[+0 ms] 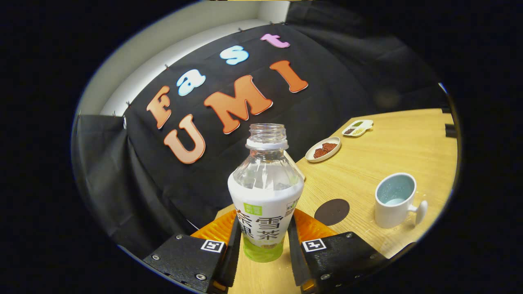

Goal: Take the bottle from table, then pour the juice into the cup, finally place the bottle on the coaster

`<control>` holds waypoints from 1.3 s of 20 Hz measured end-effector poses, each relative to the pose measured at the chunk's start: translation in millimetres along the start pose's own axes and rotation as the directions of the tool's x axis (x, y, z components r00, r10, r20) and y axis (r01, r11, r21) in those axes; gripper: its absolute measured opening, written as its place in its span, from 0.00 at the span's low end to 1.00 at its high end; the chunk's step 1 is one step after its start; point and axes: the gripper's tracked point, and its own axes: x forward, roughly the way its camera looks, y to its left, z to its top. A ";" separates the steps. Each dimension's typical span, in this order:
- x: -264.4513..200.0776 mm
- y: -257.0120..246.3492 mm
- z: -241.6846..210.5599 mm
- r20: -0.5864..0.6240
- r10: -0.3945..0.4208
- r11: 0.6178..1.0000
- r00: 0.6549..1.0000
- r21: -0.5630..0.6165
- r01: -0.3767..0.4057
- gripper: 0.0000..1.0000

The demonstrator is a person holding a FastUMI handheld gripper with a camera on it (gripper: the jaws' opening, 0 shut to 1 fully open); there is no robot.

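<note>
The jaws (263,245) were closed on the bottle (265,192), one finger (233,249) pressing each side of its lower part. The bottle stood upright between the fingers. It had no cap on, and its open neck pointed up toward 12 o'clock. The top half was clear and looked empty. A white label wrapped the middle, and a little green showed at the bottom. I could not tell if the bottle touched the table (392,155) or hung just above it.

The table was light wood. It ran from the fingers out toward 2 o'clock.

The coaster (331,212) was a dark, flat circle. It lay on the table at about 2 o'clock from the bottle's base, just beyond the right finger. Nothing sat on it.

The cup (394,200) was white with a pale blue inside. It stood at 3 o'clock from the bottle, past the coaster, with its handle on the far side from the bottle. It stood apart from the coaster.

Farther off, at about 1 o'clock, was a small oval dish (323,149) with red-brown bits in it. Beyond that, a little tray (358,128) held tiny bits in three parts.

Behind the bottle hung the black wall (163,179).
</note>
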 end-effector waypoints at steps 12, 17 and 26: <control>16.3 8.7 21.5 0.060 0.051 0.861 0.997 0.503 -0.074 0.55; 14.2 8.0 26.7 0.072 0.042 0.787 0.996 0.612 -0.078 0.55; 14.2 0.5 38.6 0.113 0.026 0.673 0.993 0.733 -0.101 0.55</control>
